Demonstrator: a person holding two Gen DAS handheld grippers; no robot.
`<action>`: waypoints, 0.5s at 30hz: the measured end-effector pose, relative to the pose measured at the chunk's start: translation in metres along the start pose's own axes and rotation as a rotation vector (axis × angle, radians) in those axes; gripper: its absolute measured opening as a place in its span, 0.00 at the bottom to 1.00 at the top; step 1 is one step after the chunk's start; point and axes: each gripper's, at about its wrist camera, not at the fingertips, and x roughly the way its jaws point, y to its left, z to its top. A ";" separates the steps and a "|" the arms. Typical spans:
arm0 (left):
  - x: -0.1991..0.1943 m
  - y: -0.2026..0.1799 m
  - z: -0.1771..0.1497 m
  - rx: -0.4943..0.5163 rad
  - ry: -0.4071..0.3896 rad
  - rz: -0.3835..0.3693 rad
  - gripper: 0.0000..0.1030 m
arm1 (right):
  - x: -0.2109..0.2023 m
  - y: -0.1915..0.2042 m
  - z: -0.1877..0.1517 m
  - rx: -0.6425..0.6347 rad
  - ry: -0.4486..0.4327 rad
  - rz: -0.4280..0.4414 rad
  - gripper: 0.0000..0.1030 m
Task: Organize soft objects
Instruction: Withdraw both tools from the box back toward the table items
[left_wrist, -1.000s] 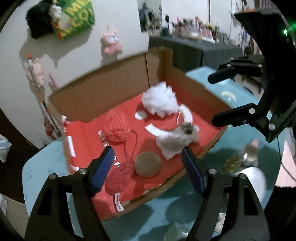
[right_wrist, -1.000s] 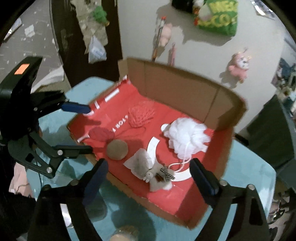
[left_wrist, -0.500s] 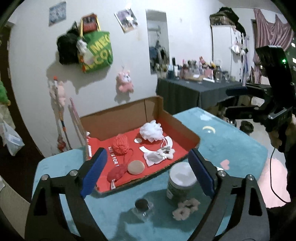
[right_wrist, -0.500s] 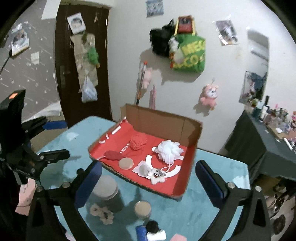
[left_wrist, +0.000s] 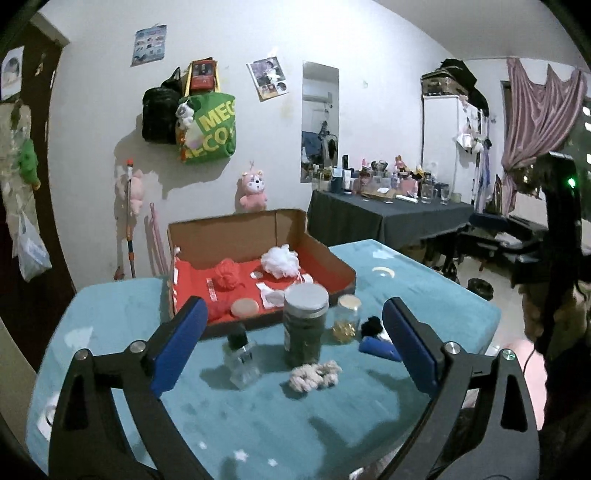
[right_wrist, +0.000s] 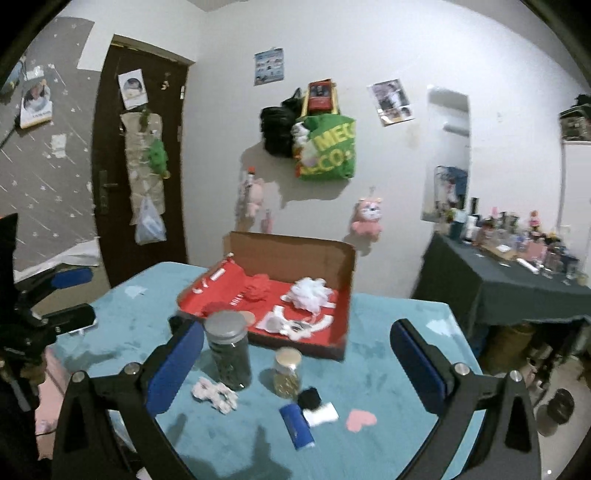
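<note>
An open cardboard box (left_wrist: 332, 258) with a red lining stands at the far side of the teal table. In it lie a white loofah (left_wrist: 279, 260), a red knitted ball (left_wrist: 227, 275), a round tan puff (left_wrist: 243, 307) and a small white plush (left_wrist: 271, 295). A cream scrunchie (left_wrist: 314, 374) lies on the table in front of the box, the same scrunchie (right_wrist: 216, 395) showing in the right wrist view. My left gripper (left_wrist: 293, 306) hangs well back from the box, its jaws opening with nothing between them. My right gripper (right_wrist: 297, 328) is open and empty, also back from the box (right_wrist: 347, 280).
Between the grippers and the box stand a dark jar with a grey lid (left_wrist: 304, 325), a small jar of gold bits (left_wrist: 347, 319) and a clear bottle (left_wrist: 242, 360). A blue tube (right_wrist: 297, 426), a black pompom (right_wrist: 309, 398) and a white pad (right_wrist: 325, 413) lie near the front.
Both grippers have drawn back from just over the box and risen a little. The jars, bottle and scrunchie have come into view. Both pairs of jaws stand wider.
</note>
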 end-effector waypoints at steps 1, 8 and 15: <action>0.000 -0.002 -0.006 -0.006 0.000 0.006 0.94 | 0.000 0.003 -0.008 -0.001 -0.005 -0.023 1.00; 0.014 -0.008 -0.055 -0.078 0.014 0.058 0.94 | 0.005 0.015 -0.063 0.033 -0.040 -0.129 1.00; 0.047 -0.011 -0.092 -0.112 0.068 0.101 0.94 | 0.030 0.021 -0.100 0.057 -0.001 -0.170 1.00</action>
